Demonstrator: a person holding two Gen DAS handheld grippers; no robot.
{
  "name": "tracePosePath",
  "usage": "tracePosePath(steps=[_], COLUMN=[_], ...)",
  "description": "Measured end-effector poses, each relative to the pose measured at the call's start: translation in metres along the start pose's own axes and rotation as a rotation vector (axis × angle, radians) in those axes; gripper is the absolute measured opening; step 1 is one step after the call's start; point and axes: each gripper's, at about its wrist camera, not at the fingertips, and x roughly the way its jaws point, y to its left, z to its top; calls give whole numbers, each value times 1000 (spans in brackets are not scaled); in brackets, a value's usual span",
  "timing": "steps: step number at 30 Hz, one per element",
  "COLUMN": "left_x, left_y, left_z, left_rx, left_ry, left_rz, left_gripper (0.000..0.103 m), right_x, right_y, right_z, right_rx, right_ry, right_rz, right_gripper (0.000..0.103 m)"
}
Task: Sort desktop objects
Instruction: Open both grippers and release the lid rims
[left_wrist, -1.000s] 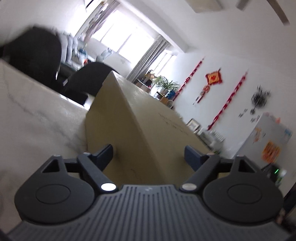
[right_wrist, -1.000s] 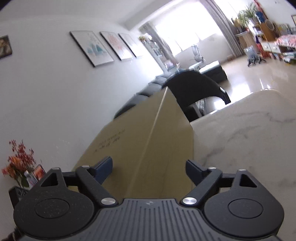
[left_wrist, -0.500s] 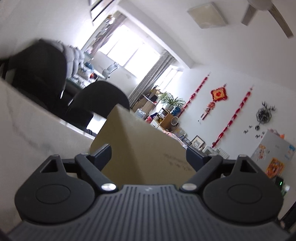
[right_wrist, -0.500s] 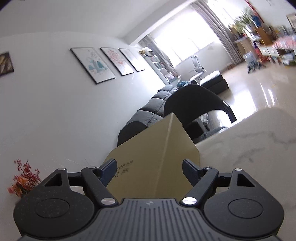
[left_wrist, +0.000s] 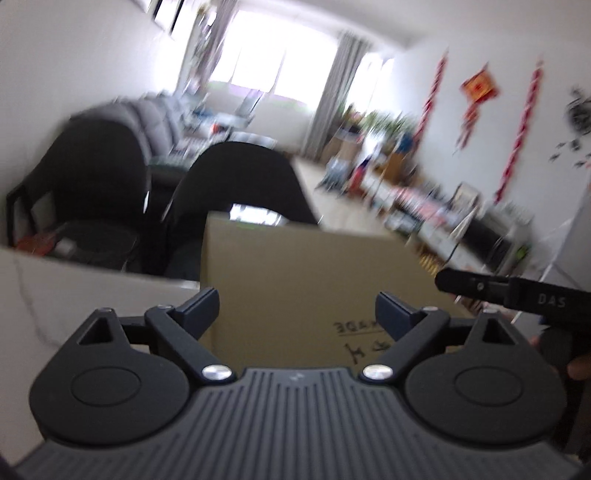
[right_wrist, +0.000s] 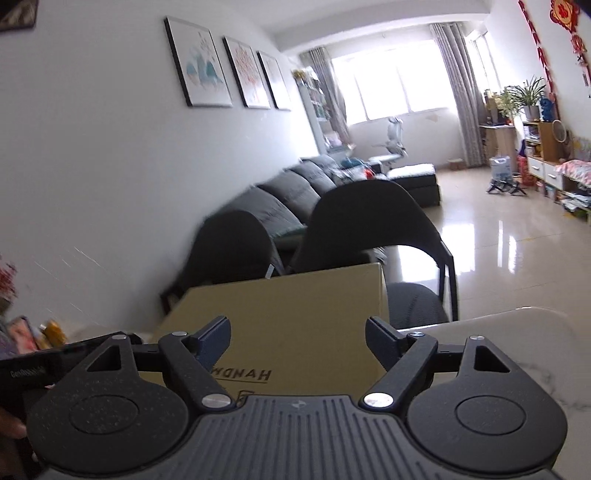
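A plain brown cardboard box (left_wrist: 306, 280) with flat matte faces and crisp straight edges stands on the white, grey-veined marble worktop (left_wrist: 74, 295), directly ahead of both pairs of tongs. The left tongs (left_wrist: 297, 308) are spread wide apart with nothing between their dark, wedge-shaped plastic fingers (left_wrist: 201, 302); the box face fills the gap behind them, and whether the fingers touch it cannot be told. Dark printed lettering, read upside down, sits low on that face. At the right edge of the left wrist view a slim black bar of the other device (left_wrist: 517, 291) juts in, and this view is smeared with motion blur. The right tongs (right_wrist: 298, 338) likewise stand open and empty, their speckled black linkage arms and round pivot discs framing the same box (right_wrist: 291, 314), whose top edge runs level across the frame and whose near face carries bold upside-down print. To the right of the box the worktop (right_wrist: 517, 332) ends in a rounded corner. Beyond the box stand two black chairs (right_wrist: 373, 225) with smooth curved backs, then a grey cushioned sofa (right_wrist: 295, 188) and glossy pale floor tiles (right_wrist: 517, 240).
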Motion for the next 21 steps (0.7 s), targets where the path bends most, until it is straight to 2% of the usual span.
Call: tracePosePath(steps=[6, 10, 15, 21], left_x=[33, 33, 34, 37], left_y=[-14, -24, -34, -31], left_z=[15, 27, 26, 24], left_rx=[19, 35, 85, 74], left_ry=[120, 129, 151, 187], left_rz=[108, 133, 164, 159], left_gripper=[94, 94, 95, 95], right_x=[38, 61, 82, 91], right_y=[15, 22, 23, 29], right_z=[11, 17, 14, 11], right_rx=[-59, -81, -75, -108], right_ry=[68, 95, 127, 153], right_rz=[-77, -118, -151, -182], right_gripper=[83, 83, 84, 83])
